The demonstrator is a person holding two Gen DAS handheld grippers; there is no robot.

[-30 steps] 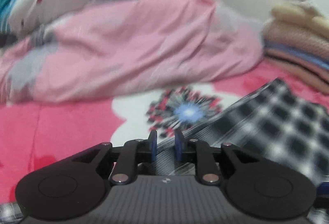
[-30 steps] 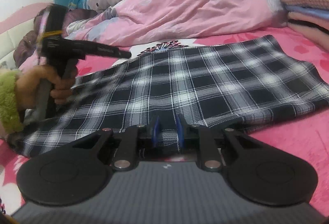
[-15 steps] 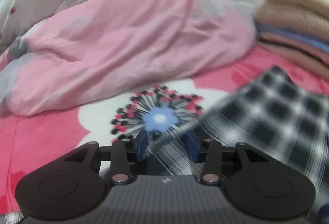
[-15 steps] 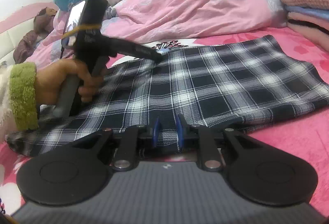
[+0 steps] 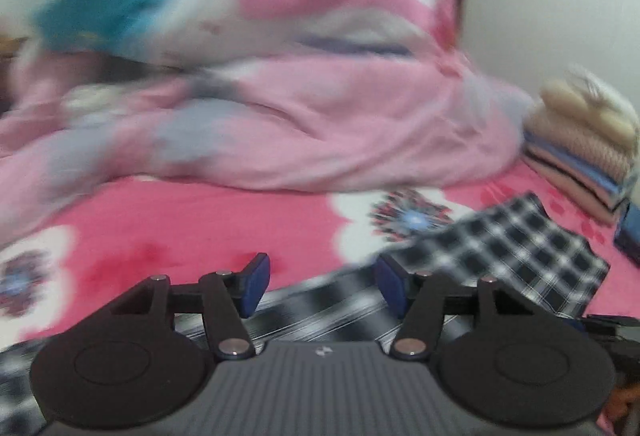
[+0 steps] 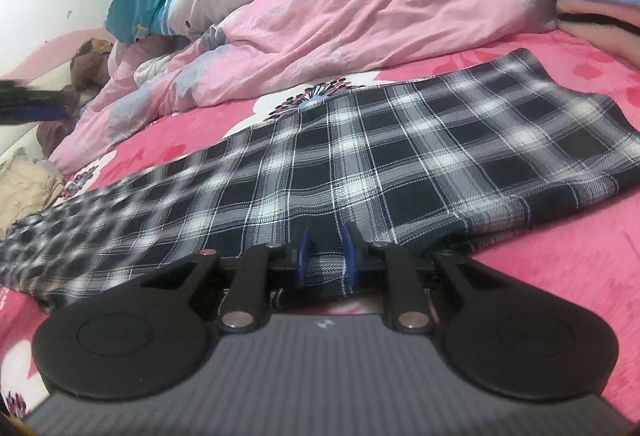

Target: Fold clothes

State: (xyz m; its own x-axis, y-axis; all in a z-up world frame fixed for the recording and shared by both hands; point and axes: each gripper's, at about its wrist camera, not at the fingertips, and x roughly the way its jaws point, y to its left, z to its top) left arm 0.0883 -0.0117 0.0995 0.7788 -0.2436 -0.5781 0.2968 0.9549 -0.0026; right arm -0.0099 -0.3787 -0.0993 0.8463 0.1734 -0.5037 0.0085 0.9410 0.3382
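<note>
Plaid garment (image 6: 400,156) on the bedsheet (image 6: 580,276), pinched by right gripper (image 6: 325,256).

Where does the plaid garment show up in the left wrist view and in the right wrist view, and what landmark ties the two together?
Left wrist: the plaid garment lies at lower right, running blurred under the camera.
Right wrist: the same garment spreads across the middle, its near edge between the right gripper pads.
Shared landmark: the flower print on the pink bedsheet, at the garment's far edge.

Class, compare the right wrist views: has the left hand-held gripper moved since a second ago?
Yes. The left hand-held gripper has pulled away leftward off the plaid garment, now at the frame's edge by the pink quilt, its jaws just opening, nothing between them.
</note>
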